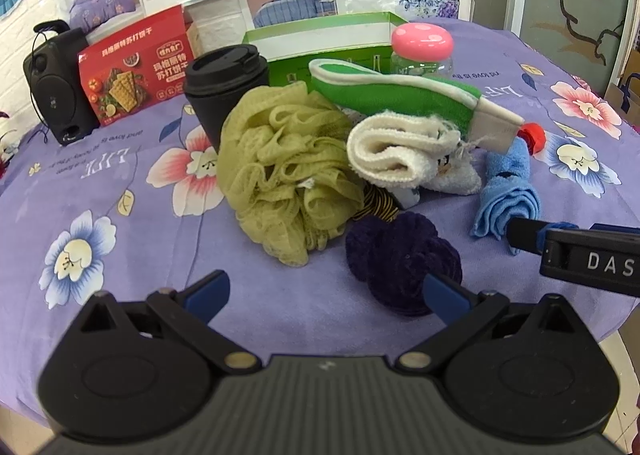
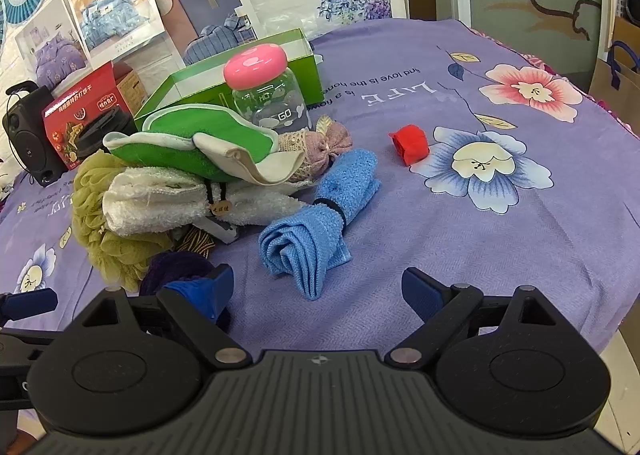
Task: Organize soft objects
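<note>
A heap of soft things lies mid-table on the purple floral cloth [image 2: 460, 223]: an olive mesh bath pouf [image 1: 280, 171], a rolled white towel [image 1: 390, 153] under a green and white mitt [image 1: 396, 95], a dark purple pom-pom [image 1: 400, 255] in front; a rolled blue cloth [image 2: 316, 223] lies just beside the heap, a small red item [image 2: 410, 145] well apart; behind stand a green box [image 2: 256, 71], a pink-lidded jar [image 2: 268, 95] and a black cup [image 1: 228, 83]; the left gripper [image 1: 326, 293] hovers spread wide before the pom-pom; the right gripper [image 2: 318, 289] hovers spread wide, empty, before the blue cloth.
</note>
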Demonstrator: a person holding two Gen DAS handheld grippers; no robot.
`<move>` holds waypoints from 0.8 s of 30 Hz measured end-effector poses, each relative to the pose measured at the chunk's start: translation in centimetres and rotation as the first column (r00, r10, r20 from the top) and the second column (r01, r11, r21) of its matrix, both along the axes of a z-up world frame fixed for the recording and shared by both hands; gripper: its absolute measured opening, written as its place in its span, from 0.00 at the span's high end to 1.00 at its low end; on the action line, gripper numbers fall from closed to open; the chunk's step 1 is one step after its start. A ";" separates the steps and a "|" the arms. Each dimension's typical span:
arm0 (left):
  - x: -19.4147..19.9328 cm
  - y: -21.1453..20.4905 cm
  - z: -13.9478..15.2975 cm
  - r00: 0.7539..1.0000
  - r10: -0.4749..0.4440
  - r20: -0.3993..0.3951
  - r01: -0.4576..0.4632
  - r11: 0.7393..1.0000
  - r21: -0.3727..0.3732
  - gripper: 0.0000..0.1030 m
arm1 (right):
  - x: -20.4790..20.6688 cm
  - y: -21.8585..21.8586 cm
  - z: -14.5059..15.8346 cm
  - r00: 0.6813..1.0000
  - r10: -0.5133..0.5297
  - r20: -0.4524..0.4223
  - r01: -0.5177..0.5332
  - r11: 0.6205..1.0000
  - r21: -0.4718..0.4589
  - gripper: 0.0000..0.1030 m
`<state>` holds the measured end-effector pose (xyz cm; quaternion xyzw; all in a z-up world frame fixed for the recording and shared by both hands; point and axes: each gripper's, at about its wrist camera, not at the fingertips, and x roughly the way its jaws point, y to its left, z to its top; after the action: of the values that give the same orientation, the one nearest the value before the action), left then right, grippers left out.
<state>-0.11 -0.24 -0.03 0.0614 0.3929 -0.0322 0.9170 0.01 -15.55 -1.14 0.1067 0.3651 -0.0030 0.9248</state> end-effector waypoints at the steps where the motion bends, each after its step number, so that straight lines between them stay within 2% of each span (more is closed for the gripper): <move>1: 0.0 0.0 0.1 1.000 0.000 0.003 0.000 1.000 0.000 0.00 | 0.0 0.0 0.1 1.000 0.000 0.001 0.000 1.000 -0.001 0.24; 14: -1.8 0.1 1.6 0.998 -0.005 0.057 0.006 1.000 -0.009 0.00 | -1.7 0.2 1.8 0.998 -0.003 0.057 0.003 1.000 -0.008 0.24; 24: -1.7 0.4 1.1 0.999 0.003 0.042 -0.003 1.000 -0.010 0.00 | -1.5 0.5 1.5 0.999 0.006 0.053 -0.006 1.000 -0.004 0.24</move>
<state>-1.76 0.21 1.10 0.0569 0.3735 -0.0317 0.9254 -1.49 -15.01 0.38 0.1037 0.3408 0.0018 0.9344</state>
